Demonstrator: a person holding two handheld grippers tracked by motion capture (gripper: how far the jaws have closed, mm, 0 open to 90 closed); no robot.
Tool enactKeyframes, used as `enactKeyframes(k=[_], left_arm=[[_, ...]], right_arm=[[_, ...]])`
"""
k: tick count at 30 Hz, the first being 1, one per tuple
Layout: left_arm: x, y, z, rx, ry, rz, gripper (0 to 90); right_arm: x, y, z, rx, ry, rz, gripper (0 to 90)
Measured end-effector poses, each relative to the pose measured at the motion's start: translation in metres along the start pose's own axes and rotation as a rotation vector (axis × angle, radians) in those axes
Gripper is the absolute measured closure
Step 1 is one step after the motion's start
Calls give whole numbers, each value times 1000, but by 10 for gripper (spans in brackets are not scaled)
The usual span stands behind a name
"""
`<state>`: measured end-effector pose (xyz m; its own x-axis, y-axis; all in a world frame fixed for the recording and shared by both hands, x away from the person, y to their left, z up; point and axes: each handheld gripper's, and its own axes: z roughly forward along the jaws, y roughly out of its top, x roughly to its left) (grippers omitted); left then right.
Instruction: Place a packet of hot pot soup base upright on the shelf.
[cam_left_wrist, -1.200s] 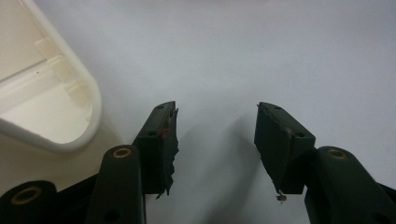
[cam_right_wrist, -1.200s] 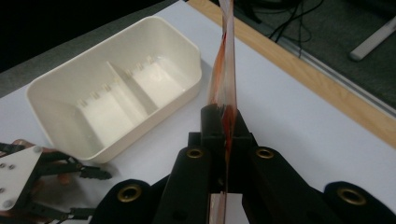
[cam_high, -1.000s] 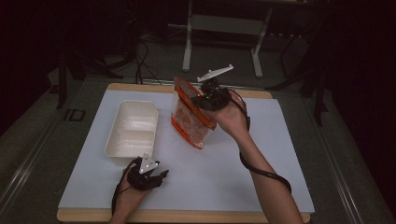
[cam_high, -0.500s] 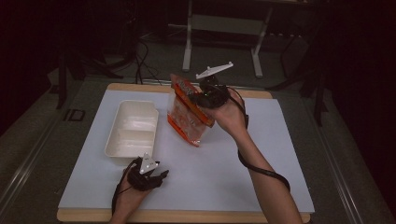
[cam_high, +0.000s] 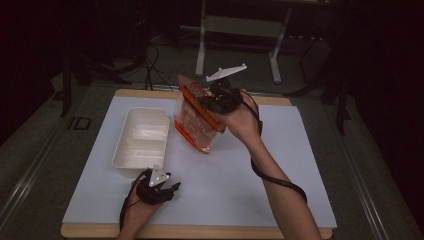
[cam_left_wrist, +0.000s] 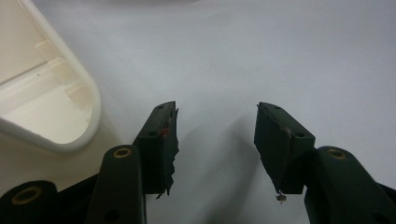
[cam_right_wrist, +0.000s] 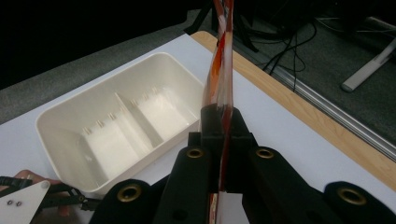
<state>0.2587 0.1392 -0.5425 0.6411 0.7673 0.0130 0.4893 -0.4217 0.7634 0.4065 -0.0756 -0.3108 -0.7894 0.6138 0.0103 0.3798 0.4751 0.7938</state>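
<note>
My right gripper (cam_high: 209, 98) is shut on the top edge of a clear orange-trimmed bag (cam_high: 196, 120), which hangs tilted above the white mat beside the tray. In the right gripper view the bag (cam_right_wrist: 220, 70) stands edge-on, pinched in my right gripper (cam_right_wrist: 221, 122). A white two-compartment tray (cam_high: 141, 140) lies on the mat's left half; its inside (cam_right_wrist: 116, 130) holds nothing. My left gripper (cam_high: 172, 189) rests low near the front edge, just in front of the tray. It is open (cam_left_wrist: 215, 135) over bare mat, with the tray's rounded corner (cam_left_wrist: 70, 116) to its left.
The white mat (cam_high: 280, 165) covers a wooden table (cam_high: 200, 232). Beyond the far edge are a dark floor, cables and a metal stand leg (cam_high: 201, 45). The mat's right half is bare.
The right gripper has lifted the bag a little and carried it left toward the tray. The left gripper has stayed where it was.
</note>
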Motion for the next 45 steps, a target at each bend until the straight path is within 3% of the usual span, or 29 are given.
enactKeyframes(k=[21, 45], left_arm=[[0, 0, 0, -3, -1, 1, 491], [0, 0, 0, -6, -4, -7, 490]], right_arm=[[11, 15, 5, -48, 14, 0, 900], [30, 39, 17, -76, 39, -33, 900]])
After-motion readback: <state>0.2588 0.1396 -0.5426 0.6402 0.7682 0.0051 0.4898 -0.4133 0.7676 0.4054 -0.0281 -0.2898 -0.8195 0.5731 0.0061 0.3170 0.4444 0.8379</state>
